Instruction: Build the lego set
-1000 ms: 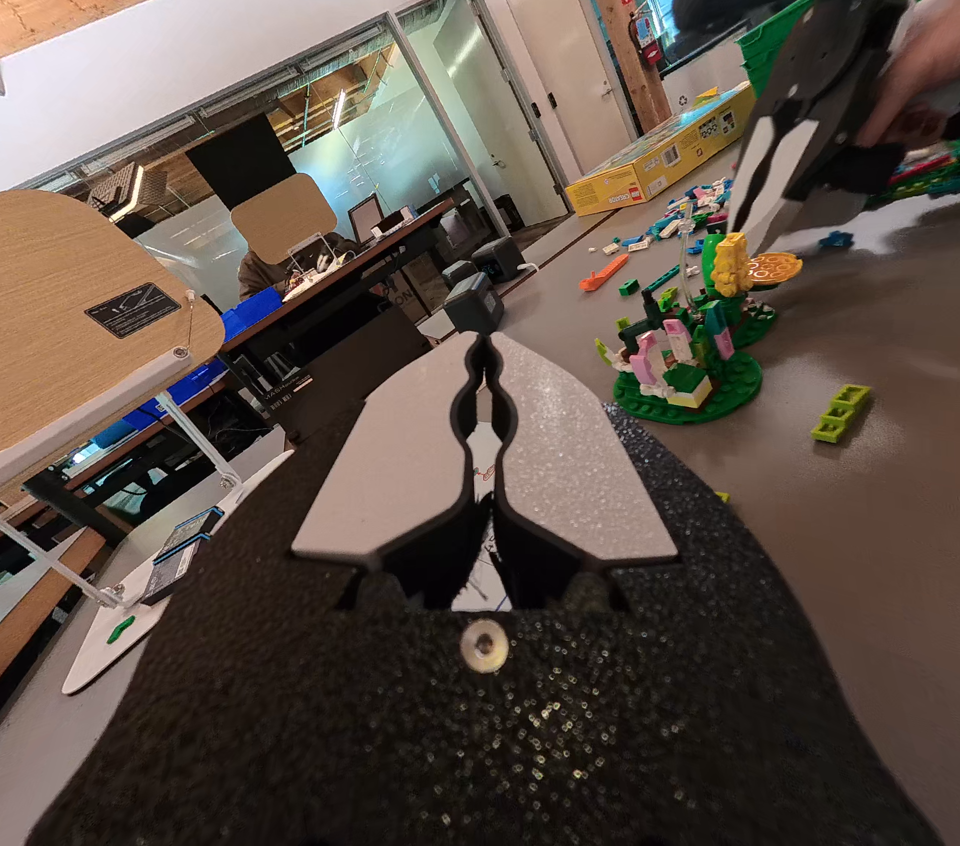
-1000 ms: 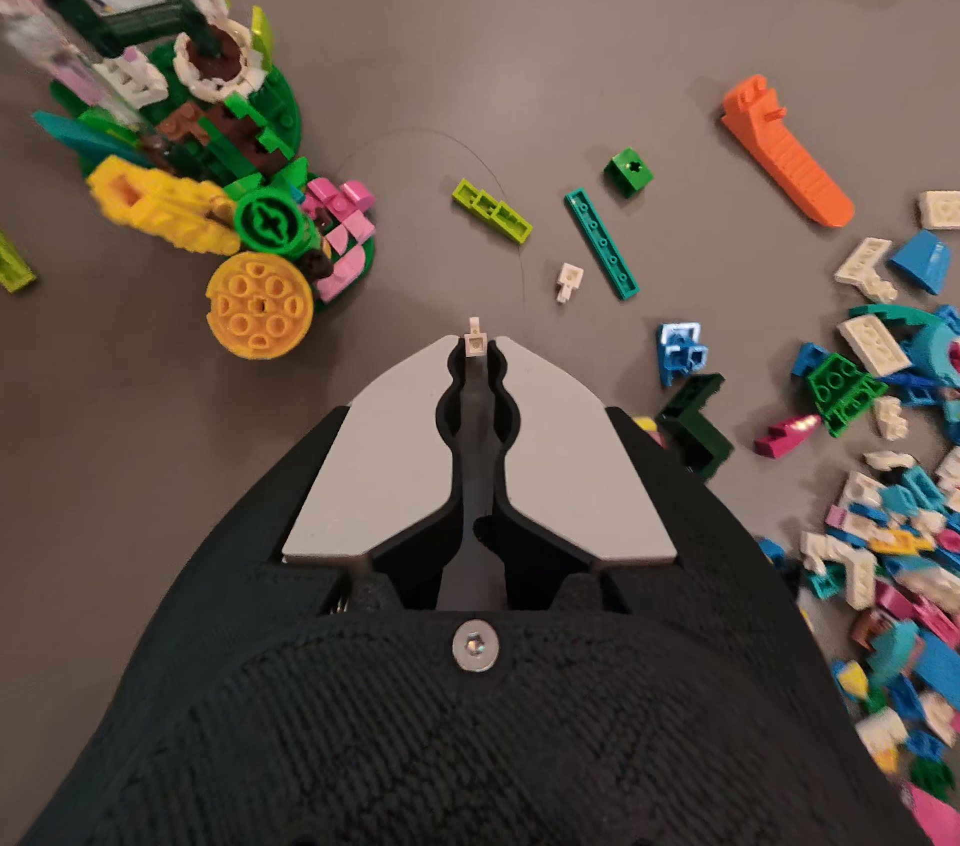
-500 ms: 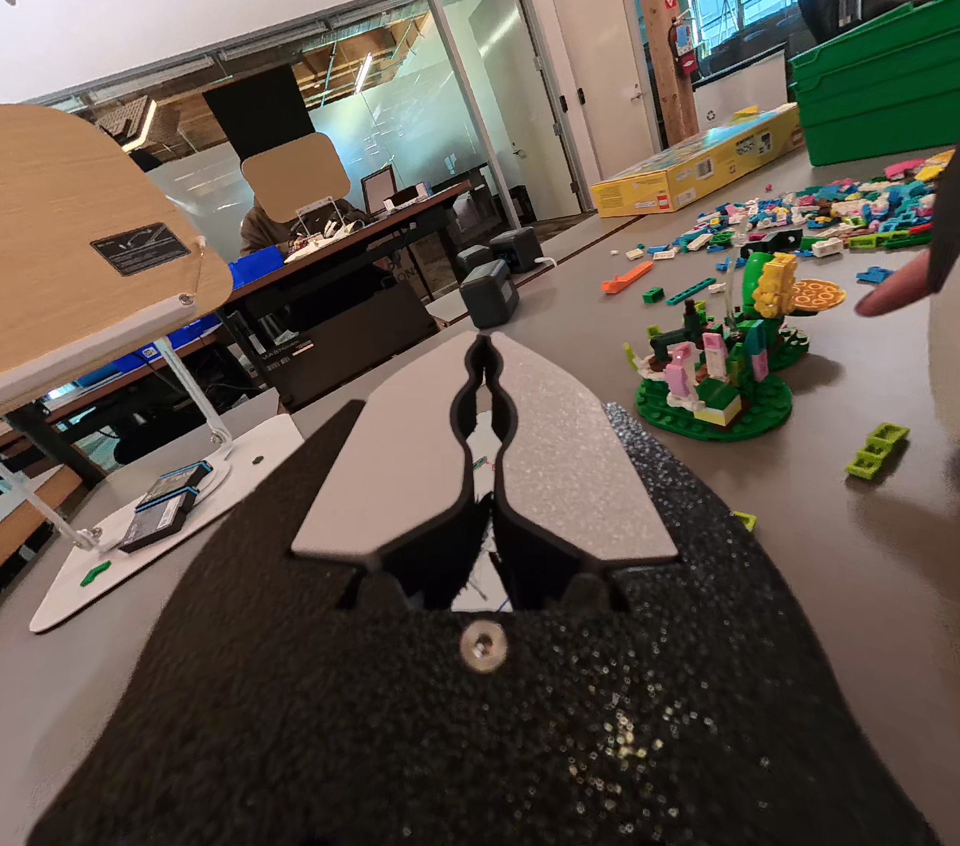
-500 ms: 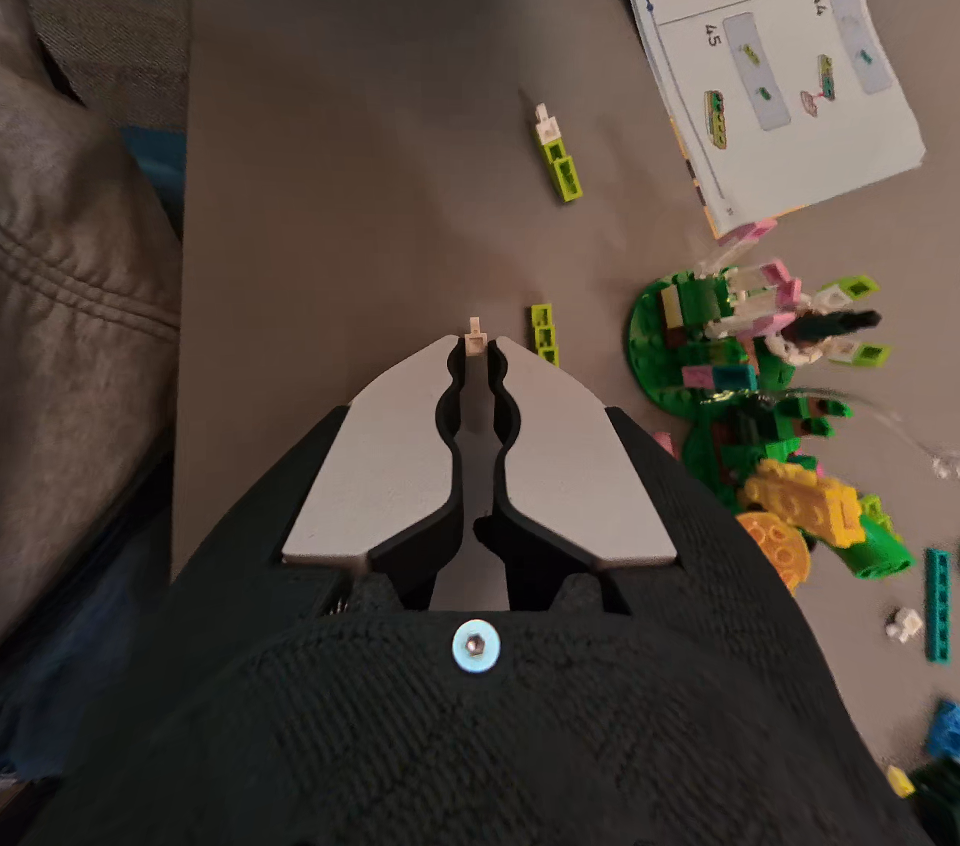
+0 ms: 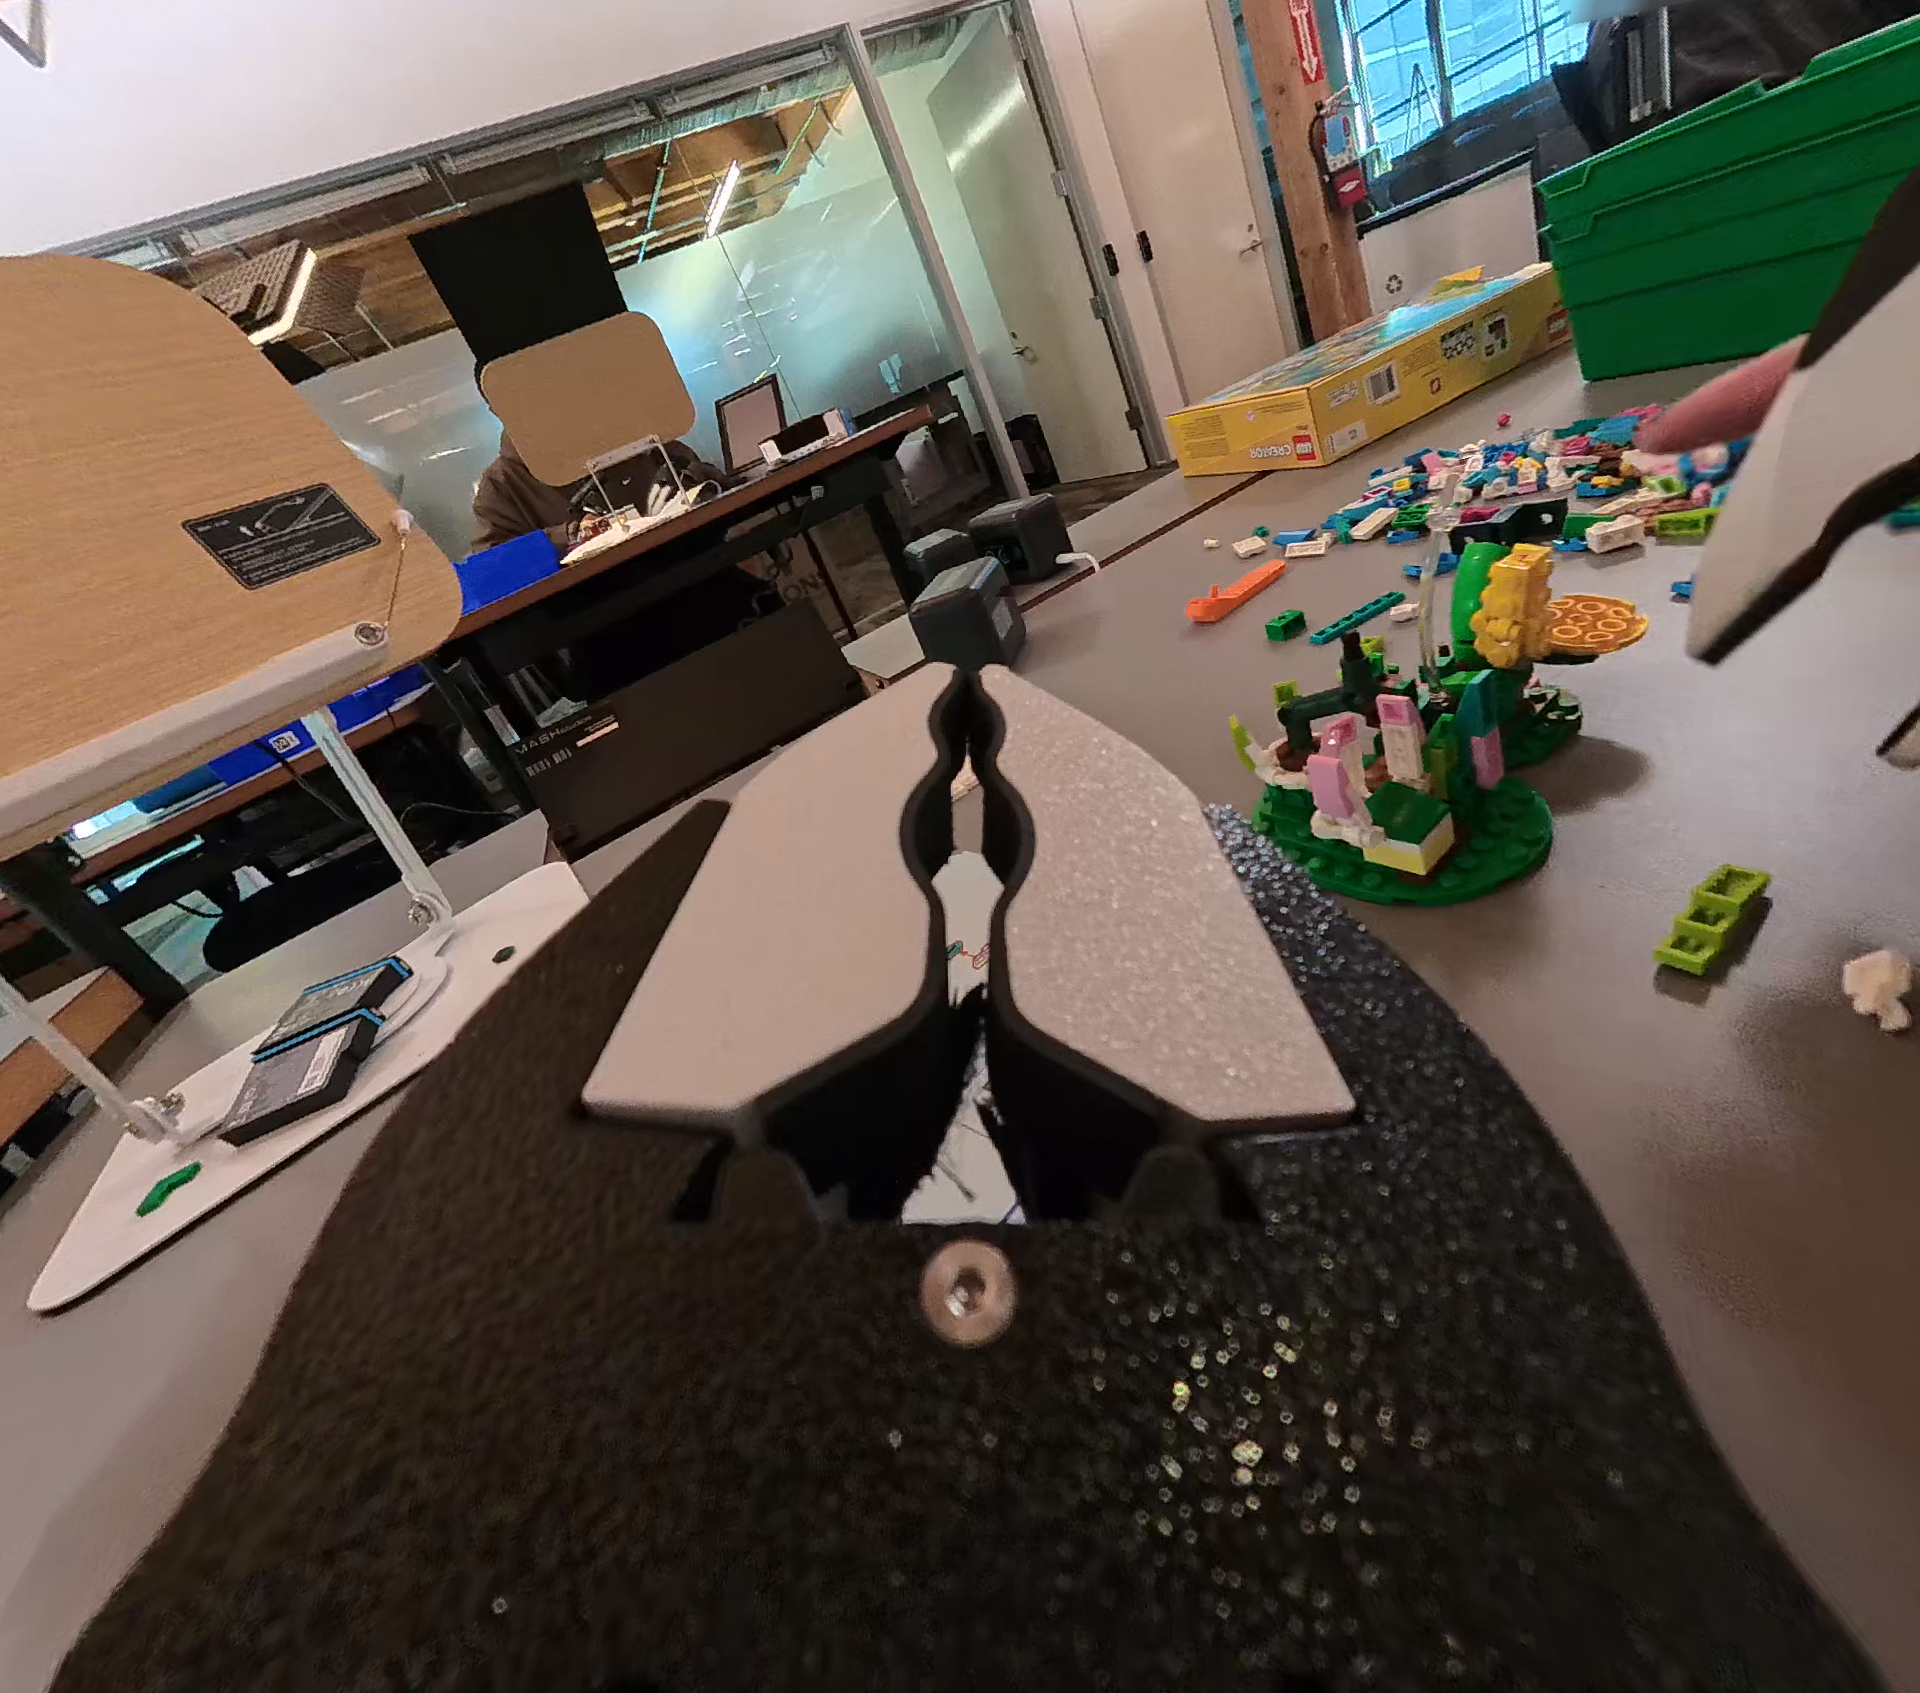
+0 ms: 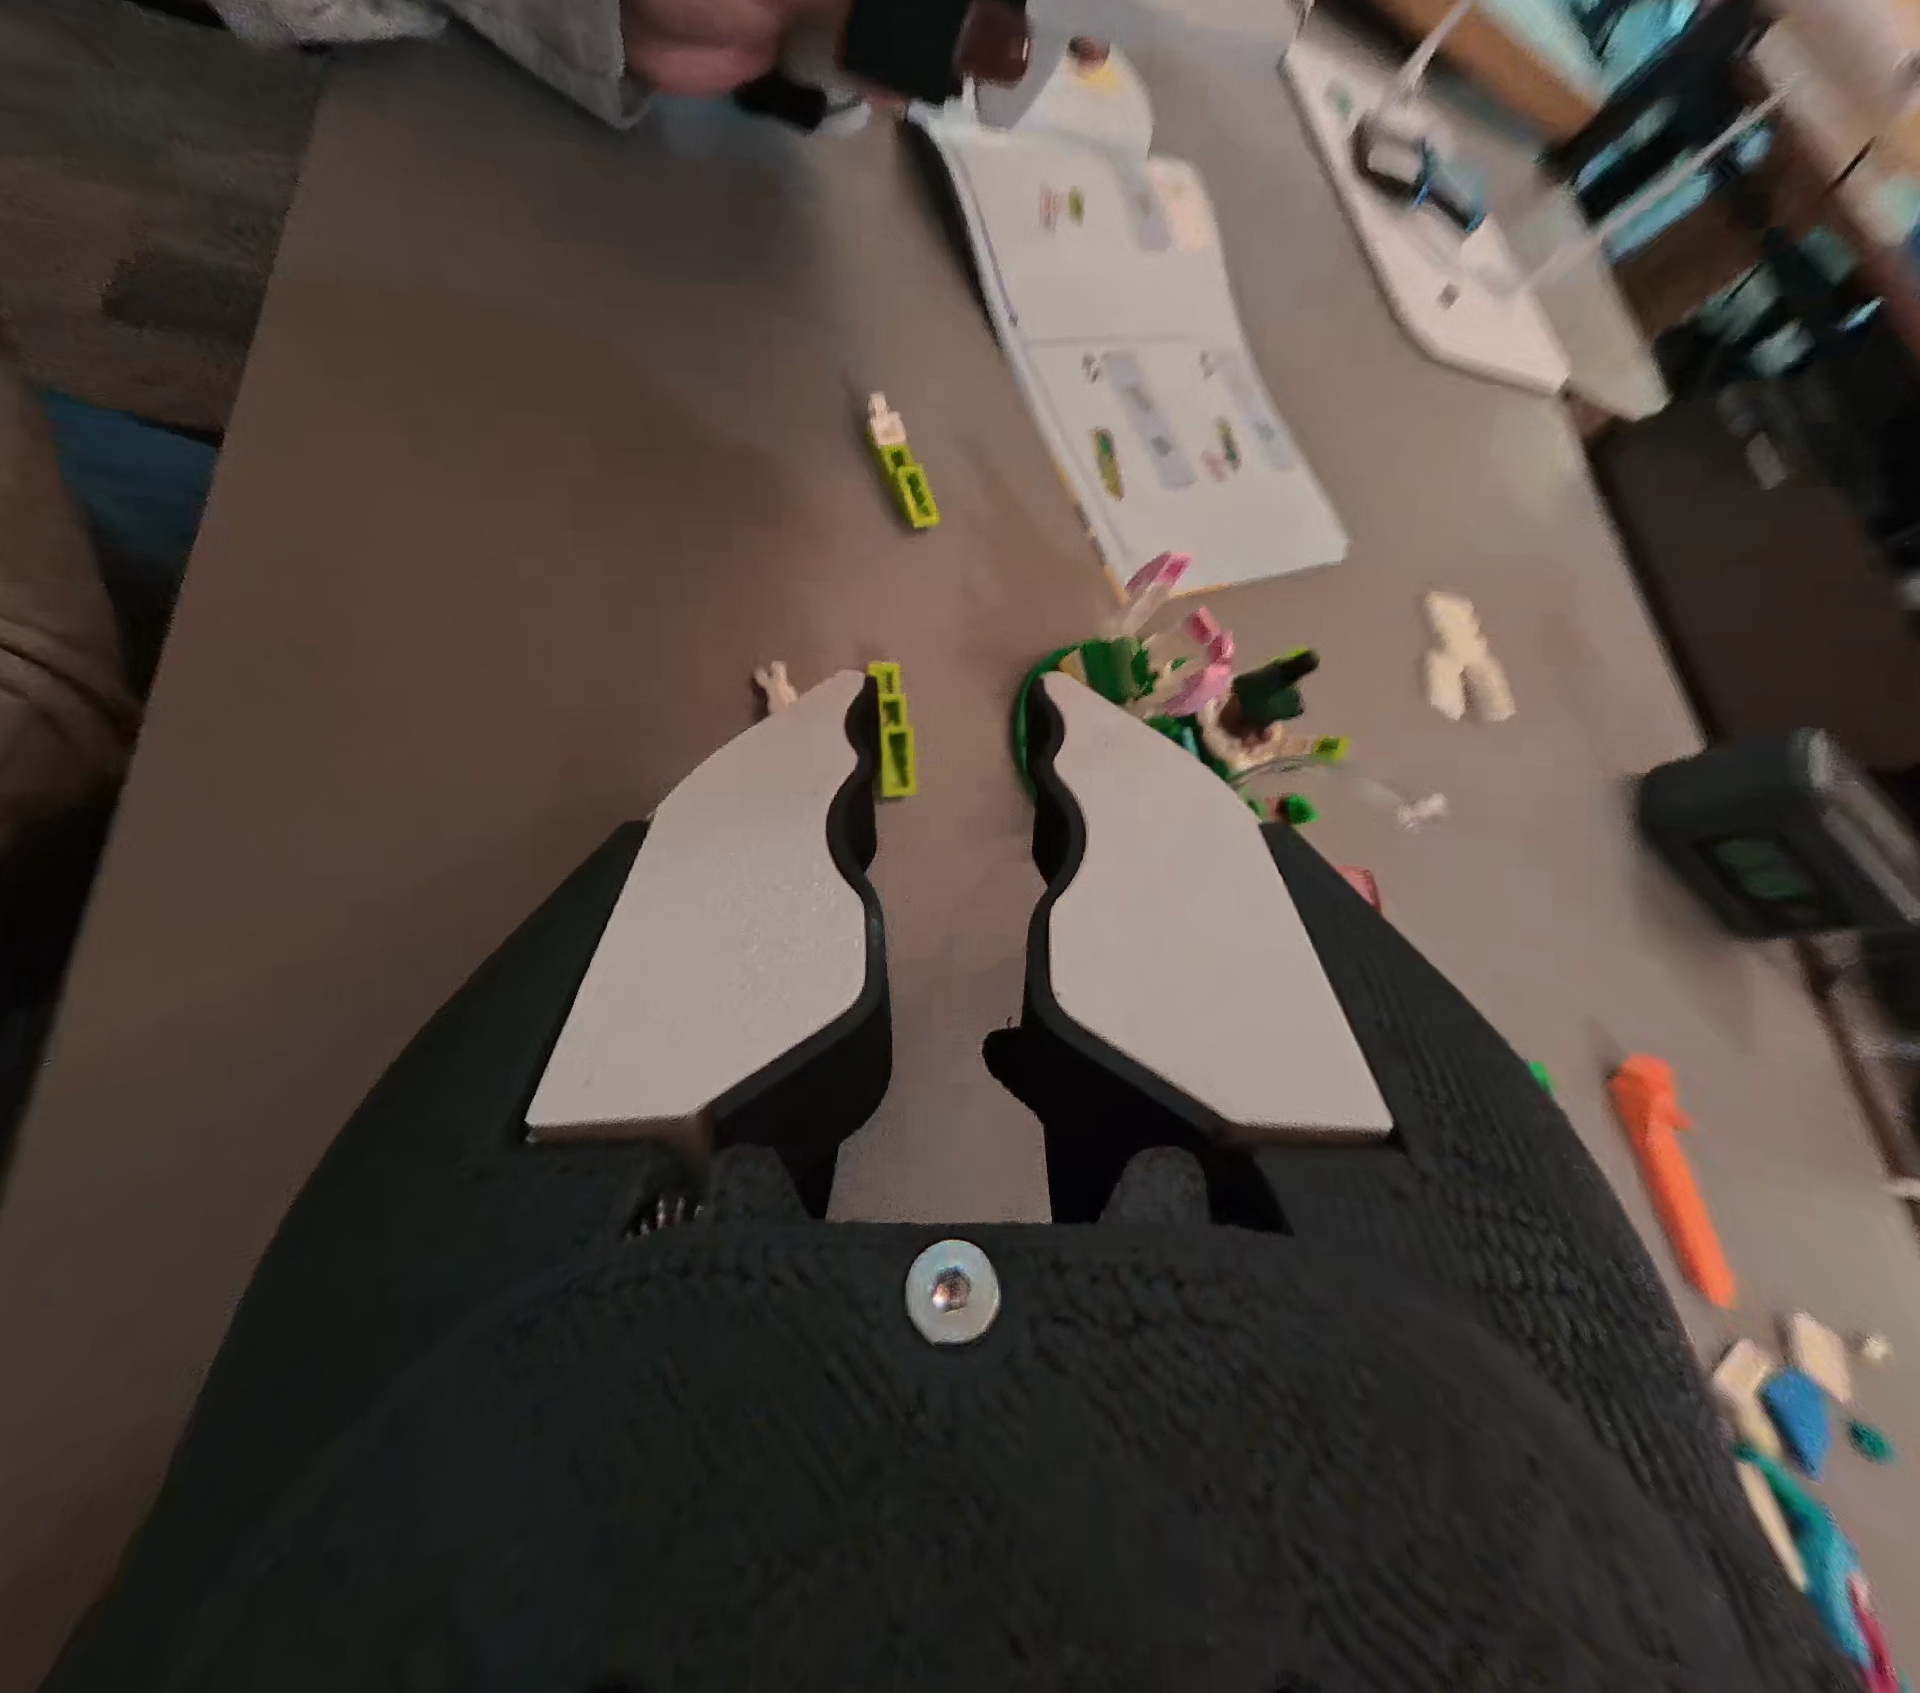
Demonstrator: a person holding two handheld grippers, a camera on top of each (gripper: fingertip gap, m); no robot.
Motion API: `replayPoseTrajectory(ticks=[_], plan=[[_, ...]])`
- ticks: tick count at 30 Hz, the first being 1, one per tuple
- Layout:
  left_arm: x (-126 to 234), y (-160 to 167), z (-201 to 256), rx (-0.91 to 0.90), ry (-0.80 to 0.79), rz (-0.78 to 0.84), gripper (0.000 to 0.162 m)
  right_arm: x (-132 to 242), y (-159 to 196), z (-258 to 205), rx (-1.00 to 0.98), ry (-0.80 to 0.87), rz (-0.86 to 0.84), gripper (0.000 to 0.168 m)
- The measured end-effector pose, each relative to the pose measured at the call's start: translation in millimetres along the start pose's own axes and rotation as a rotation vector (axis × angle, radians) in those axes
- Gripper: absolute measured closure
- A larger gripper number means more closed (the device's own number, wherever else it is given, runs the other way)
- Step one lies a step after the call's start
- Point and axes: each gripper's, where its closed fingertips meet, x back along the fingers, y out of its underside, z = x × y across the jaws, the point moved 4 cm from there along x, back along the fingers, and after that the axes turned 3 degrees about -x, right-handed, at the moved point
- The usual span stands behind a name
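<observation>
Tabletop (image 6: 582,417) shown with a partly built lego model (image 5: 1403,770) and two handheld grippers.
An open instruction booklet (image 6: 1132,355) is seen beyond the model. The right gripper (image 6: 954,687) is spread wide with nothing held, above a lime green brick (image 6: 894,744) beside a tiny white piece (image 6: 774,687). The left gripper (image 5: 975,687) is clenched, its tips pressed together, nothing seen between them.

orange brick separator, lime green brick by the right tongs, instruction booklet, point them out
orange brick separator (image 6: 1673,1181), right wrist view, mid-handle
lime green brick (image 6: 892,744), right wrist view, middle of its top
instruction booklet (image 6: 1153,396), right wrist view, open page
</observation>
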Motion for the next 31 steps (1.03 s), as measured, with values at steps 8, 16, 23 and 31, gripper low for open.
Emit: replayPoseTrajectory(ticks=[8,16,23,31], plan=[[-2,6,4,-0.078,-0.007,-0.03,0.162,2,-6,26,0.054,0.249,0.408,0.15],[6,-18,11,-0.143,0.016,0.164,0.162,14,-5,40,0.074,0.551,0.389,0.167],[14,-18,23,-0.143,0.105,0.164,0.159,5,-7,29,0.058,0.488,0.333,0.168],[3,-5,33,-0.14,0.178,0.064,0.162,10,-4,31,0.11,0.533,0.316,0.168]])
